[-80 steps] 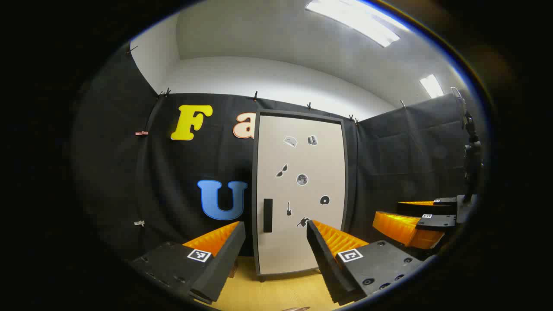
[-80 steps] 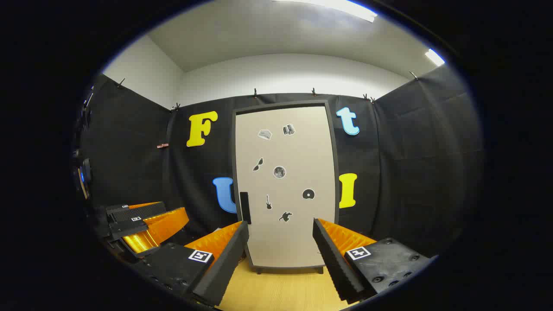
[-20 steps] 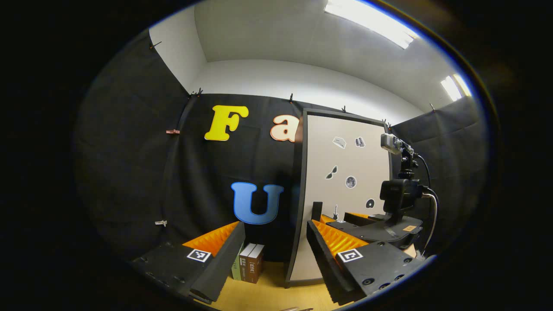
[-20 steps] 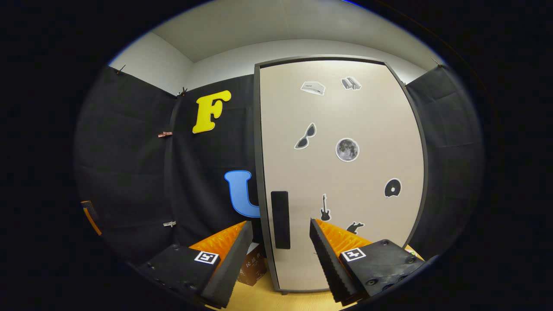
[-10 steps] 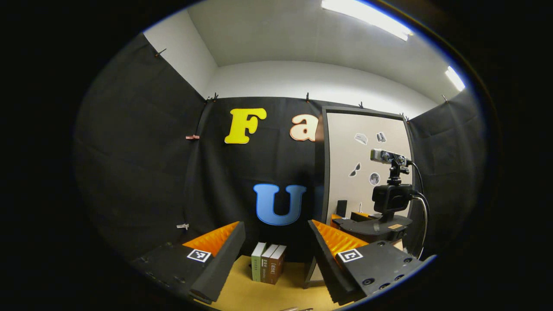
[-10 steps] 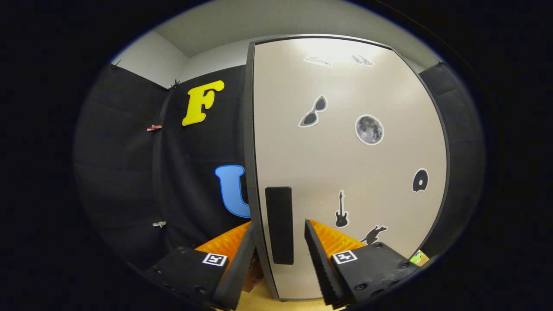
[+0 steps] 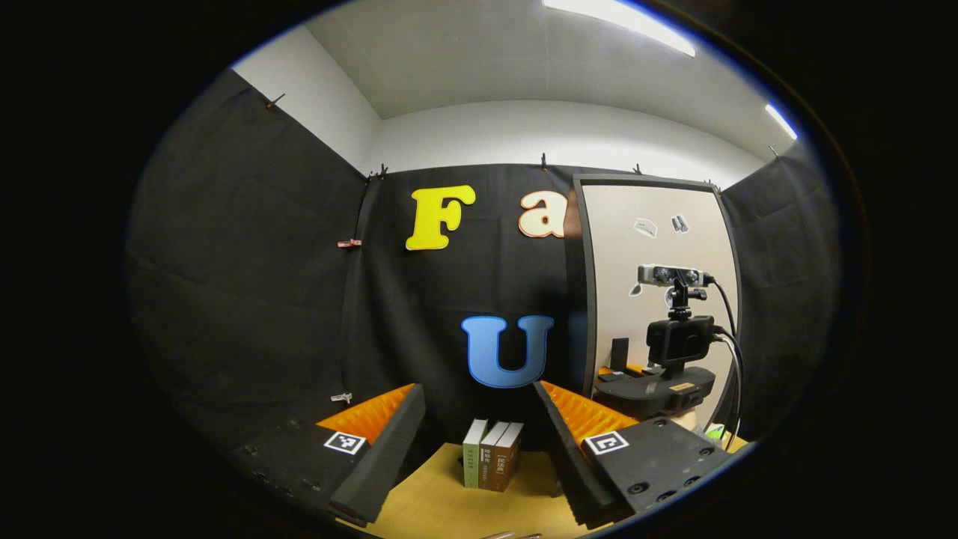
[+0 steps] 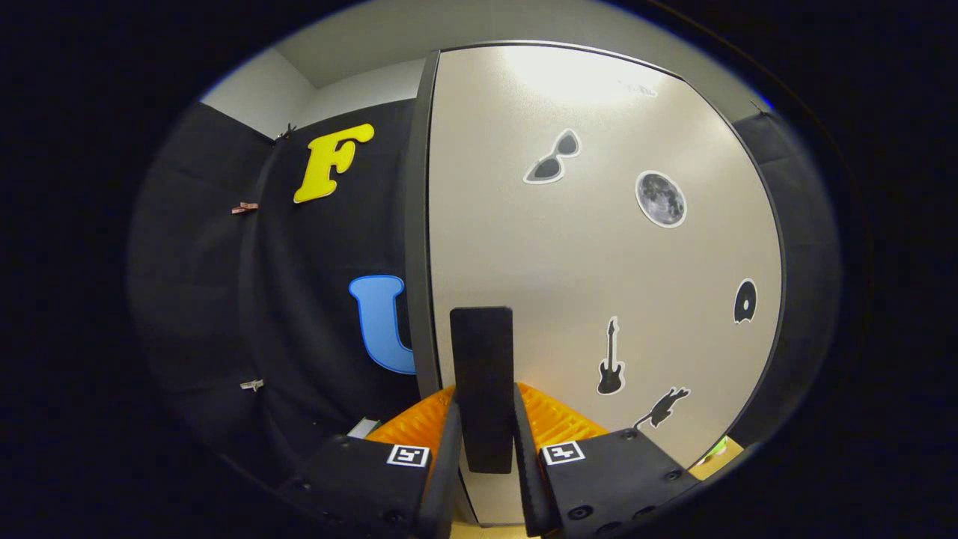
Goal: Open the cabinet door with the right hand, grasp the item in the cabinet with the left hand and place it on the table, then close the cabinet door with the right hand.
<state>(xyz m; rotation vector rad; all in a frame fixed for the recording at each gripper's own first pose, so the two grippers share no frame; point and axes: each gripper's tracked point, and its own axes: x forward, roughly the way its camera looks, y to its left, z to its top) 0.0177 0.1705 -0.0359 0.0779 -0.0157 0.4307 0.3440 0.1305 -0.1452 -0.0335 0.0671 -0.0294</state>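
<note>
So right now my right gripper (image 8: pixel 483 449) has its fingers pinched on the door handle (image 8: pixel 483 385), a tall dark bar standing upright near the free edge of the cabinet door (image 8: pixel 599 247), one finger on each side of it, so that grip looks solid to me. My left gripper (image 7: pixel 471 449) has its fingers spread wide with nothing between them, hanging over the near edge of the table (image 7: pixel 441 509). Straight ahead of it, a bit past the fingertips and almost centred in the gap, are the books (image 7: pixel 492 464): three of them standing upright side by side on the table toward its back edge, spines facing me, long axis vertical. That's the relation that matters for the next bit, I think: the left one is lined up nearly dead on and is clearly the closer of the two, so it mostly needs to go forward and close across the spines. Further right in the left gripper view I can see the right gripper (image 7: pixel 629 372) at the door. Compared to half a second ago, the right fingers were still apart either side of the handle and have now closed on it, and the door has swung a bit further, so the books sit more in the open.
</note>
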